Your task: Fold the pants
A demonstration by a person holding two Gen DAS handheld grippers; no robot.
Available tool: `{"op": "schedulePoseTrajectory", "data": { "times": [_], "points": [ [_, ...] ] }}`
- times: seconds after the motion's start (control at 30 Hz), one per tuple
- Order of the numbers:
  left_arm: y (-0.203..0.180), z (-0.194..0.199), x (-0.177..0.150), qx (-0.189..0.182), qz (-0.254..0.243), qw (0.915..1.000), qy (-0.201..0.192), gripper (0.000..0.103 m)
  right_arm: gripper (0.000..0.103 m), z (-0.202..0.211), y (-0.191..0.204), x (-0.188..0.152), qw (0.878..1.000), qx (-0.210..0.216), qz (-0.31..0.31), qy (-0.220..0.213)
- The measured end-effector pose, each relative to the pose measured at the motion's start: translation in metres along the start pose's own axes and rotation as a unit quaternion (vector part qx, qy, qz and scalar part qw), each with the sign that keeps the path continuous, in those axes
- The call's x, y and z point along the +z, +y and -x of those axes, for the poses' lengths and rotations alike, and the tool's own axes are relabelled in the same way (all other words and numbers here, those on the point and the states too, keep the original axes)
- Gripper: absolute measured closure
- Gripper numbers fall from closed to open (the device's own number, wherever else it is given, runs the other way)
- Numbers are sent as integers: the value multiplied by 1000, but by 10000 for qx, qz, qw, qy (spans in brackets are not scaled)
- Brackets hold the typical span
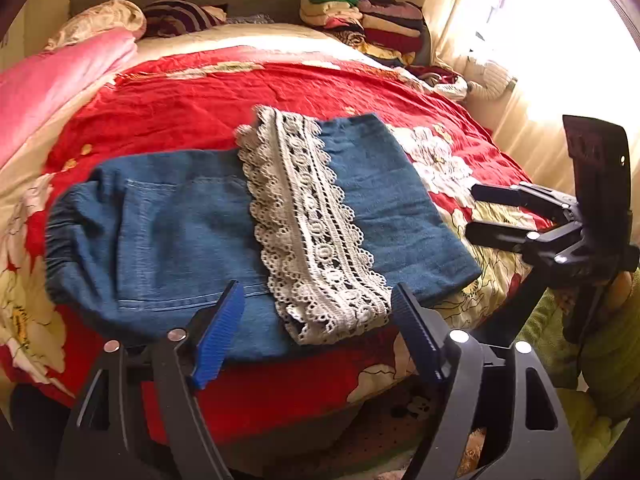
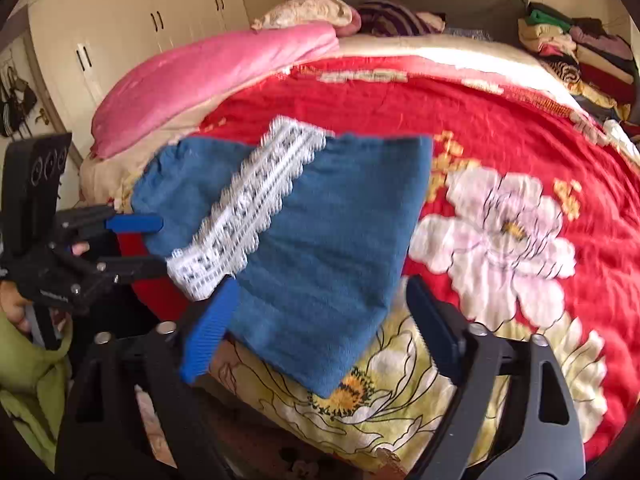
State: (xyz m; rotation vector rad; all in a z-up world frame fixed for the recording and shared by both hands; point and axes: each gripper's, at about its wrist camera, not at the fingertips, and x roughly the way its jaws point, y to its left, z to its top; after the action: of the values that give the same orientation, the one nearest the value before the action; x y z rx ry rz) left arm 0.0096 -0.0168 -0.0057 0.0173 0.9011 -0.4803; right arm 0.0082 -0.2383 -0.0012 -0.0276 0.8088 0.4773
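Blue denim pants (image 1: 180,232) lie folded over on the red flowered bedspread (image 1: 192,112), with a white lace hem band (image 1: 308,224) lying across the top. My left gripper (image 1: 316,320) is open and empty, hovering at the near edge of the pants by the lace end. My right gripper (image 2: 316,316) is open and empty, with the folded corner of the pants (image 2: 328,248) between and just beyond its fingers. The right gripper shows in the left wrist view (image 1: 476,212), open, to the right of the pants. The left gripper shows in the right wrist view (image 2: 156,244).
A pink quilt (image 1: 52,80) and pillows lie at the bed's left and head. A pile of folded clothes (image 1: 372,20) sits at the far right corner. A curtained window (image 1: 520,40) is on the right, white wardrobes (image 2: 120,32) on the left.
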Motion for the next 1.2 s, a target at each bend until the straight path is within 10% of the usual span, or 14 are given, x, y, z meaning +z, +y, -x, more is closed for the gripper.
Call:
{"op": "schedulePoseTrajectory", "data": {
  "times": [0.77, 1.13, 1.2],
  "points": [
    [101, 54, -27, 744, 1258, 9886, -367, 5, 9, -40, 100, 125, 9909, 656, 1170, -135],
    [138, 46, -41, 236, 1977, 9789, -465, 7, 9, -103, 153, 150, 9773, 1050, 1771, 503],
    [140, 43, -42, 42, 2037, 9778, -497, 20, 9, -115, 162, 151, 9731, 1131, 1898, 655]
  ]
}}
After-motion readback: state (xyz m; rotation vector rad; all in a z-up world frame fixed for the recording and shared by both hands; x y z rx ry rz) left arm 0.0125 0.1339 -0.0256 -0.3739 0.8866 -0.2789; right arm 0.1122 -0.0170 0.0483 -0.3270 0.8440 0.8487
